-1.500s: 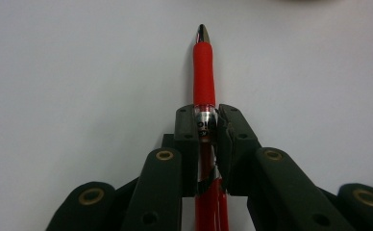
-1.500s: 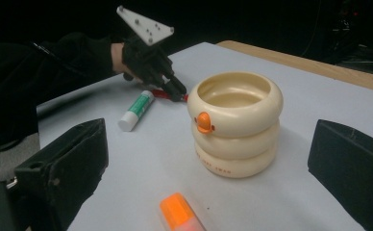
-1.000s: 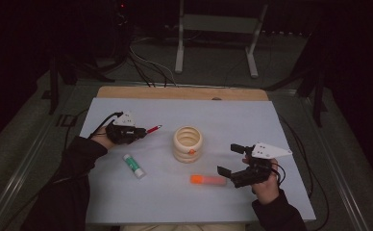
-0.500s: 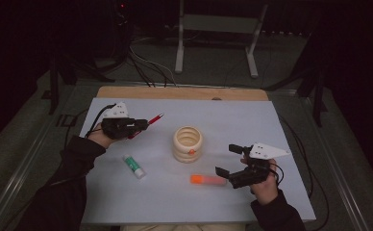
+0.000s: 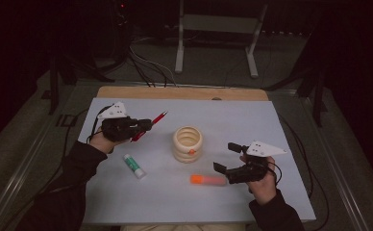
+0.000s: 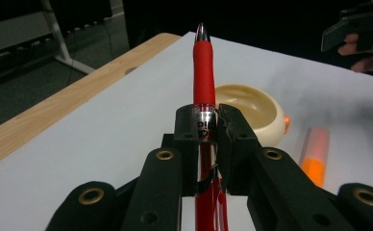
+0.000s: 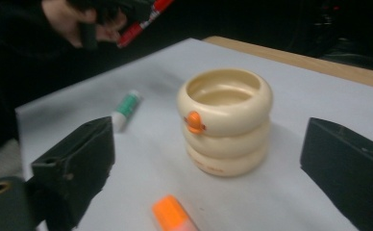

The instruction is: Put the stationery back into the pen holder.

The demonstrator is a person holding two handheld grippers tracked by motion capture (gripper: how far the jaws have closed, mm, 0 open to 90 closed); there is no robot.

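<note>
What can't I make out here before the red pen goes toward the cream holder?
- Red pen: its rear end in the left gripper view is cut off by the bottom edge and hidden behind the left gripper.
- Cream ringed holder: its bottom inside is hidden by its own rim in all views.
- Orange highlighter: blurred and cut off by the bottom edge in the right gripper view.
- Green-capped glue stick: label too small to read.

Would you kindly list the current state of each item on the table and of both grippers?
Red pen: clamped in the left gripper, lifted off the table.
Ringed cream cup: upright, empty.
Orange highlighter: lying flat, capped.
Green-and-white tube: lying flat.
Right gripper: jaws open, holding nothing.
</note>
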